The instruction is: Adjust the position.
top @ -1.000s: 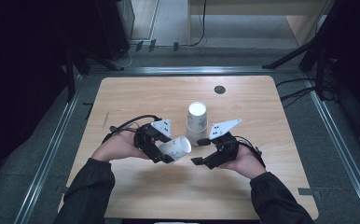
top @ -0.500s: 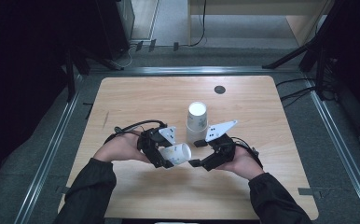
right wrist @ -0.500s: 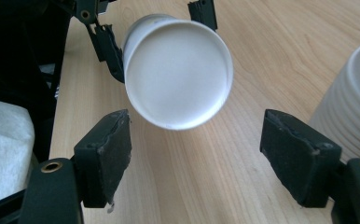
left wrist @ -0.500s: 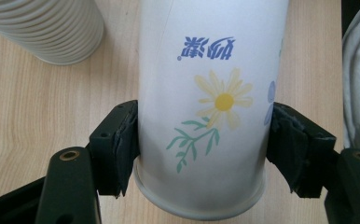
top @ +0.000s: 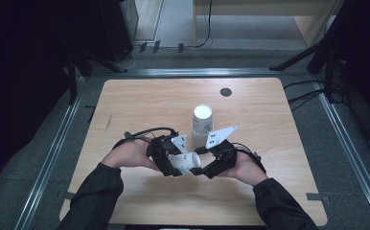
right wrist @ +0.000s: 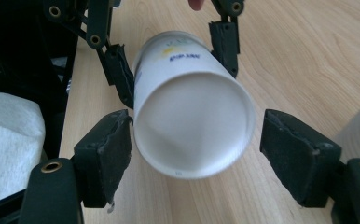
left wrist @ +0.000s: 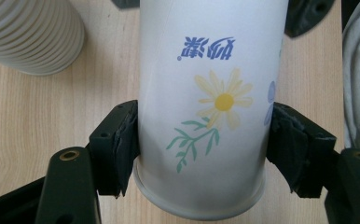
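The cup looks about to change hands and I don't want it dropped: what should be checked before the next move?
1. Left gripper clamped on the cup: ok, both fingers press its sides.
2. Right gripper around the cup's end: ok, the cup sits between its fingers.
3. Right fingers gripping: not ok, the far one stands clear of the cup.
4. Cup undamaged: ok, no crushing visible.
5. Stack of cups out of the way: ok, it stands upright, apart, farther up the table.
6. Cup empty: cannot tell.
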Available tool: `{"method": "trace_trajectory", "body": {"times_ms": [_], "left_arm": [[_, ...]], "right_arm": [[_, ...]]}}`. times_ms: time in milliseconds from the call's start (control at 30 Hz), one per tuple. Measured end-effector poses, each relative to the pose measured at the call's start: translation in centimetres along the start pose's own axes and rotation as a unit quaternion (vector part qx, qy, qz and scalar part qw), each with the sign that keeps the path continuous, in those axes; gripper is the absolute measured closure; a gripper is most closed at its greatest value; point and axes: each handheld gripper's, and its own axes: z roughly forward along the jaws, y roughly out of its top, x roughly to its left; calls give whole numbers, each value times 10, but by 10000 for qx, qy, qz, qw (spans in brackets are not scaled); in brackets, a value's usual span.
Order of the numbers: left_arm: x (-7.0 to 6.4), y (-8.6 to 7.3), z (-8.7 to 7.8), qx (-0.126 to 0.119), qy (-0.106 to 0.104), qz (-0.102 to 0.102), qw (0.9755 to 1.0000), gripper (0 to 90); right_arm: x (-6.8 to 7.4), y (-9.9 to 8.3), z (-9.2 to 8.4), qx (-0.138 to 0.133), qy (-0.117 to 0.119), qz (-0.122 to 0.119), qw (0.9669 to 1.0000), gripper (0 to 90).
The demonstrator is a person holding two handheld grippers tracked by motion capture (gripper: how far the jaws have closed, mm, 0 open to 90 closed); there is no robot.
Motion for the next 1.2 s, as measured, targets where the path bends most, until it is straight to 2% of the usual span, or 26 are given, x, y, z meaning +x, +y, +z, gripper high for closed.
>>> {"method": "trace_trajectory", "body": {"times_ms": [133,200,267,300,400,533,600,633,667,700,733,800,867,1033,1100,1200], "left_arm": [[-3,2,1,-94,-31,127,9999,301],[-3,2,1,-66,-25,182,9998,301],[-3,3,1,-89,-27,207,9997,300],[-3,3,1,-98,-45,208,9997,298],[-2,1,2,-163,-21,218,9996,291],[1,-3,1,-305,-70,49,9995,249],[2,-4,0,-380,-71,-52,9992,184],[4,-6,-1,-501,-65,-134,9986,141],[4,-6,-1,-501,-65,-134,9986,117],[6,-9,-4,-706,-129,-279,9970,110],[6,-9,-4,-706,-129,-279,9970,107],[9,-12,-7,-886,-197,-388,9951,107],[9,-15,-9,-1008,-178,-444,9938,108],[11,-22,-12,-1242,-246,-535,9905,108],[11,-24,-13,-1323,-211,-601,9892,107],[11,-29,-13,-1503,-211,-712,9859,91]], "right_arm": [[2,2,6,40,96,-75,9999,261],[3,2,8,86,126,-74,9999,269],[4,2,10,98,155,-116,9998,291],[4,2,10,114,180,-111,9997,335],[4,3,10,135,139,-142,9997,345],[4,4,9,114,116,-135,9998,346],[4,4,7,121,64,-154,9998,345],[3,4,4,75,42,-145,9999,345],[3,4,4,75,42,-145,9999,345],[1,4,-1,-15,29,-75,10000,344],[1,4,-1,-15,29,-75,10000,344],[0,4,-5,-75,6,-59,10000,343],[-1,4,-10,-139,10,-33,9999,343],[-3,4,-23,-353,-21,-10,9994,342],[-4,3,-24,-394,-26,-3,9992,342],[-4,3,-28,-469,21,26,9989,342]]}}
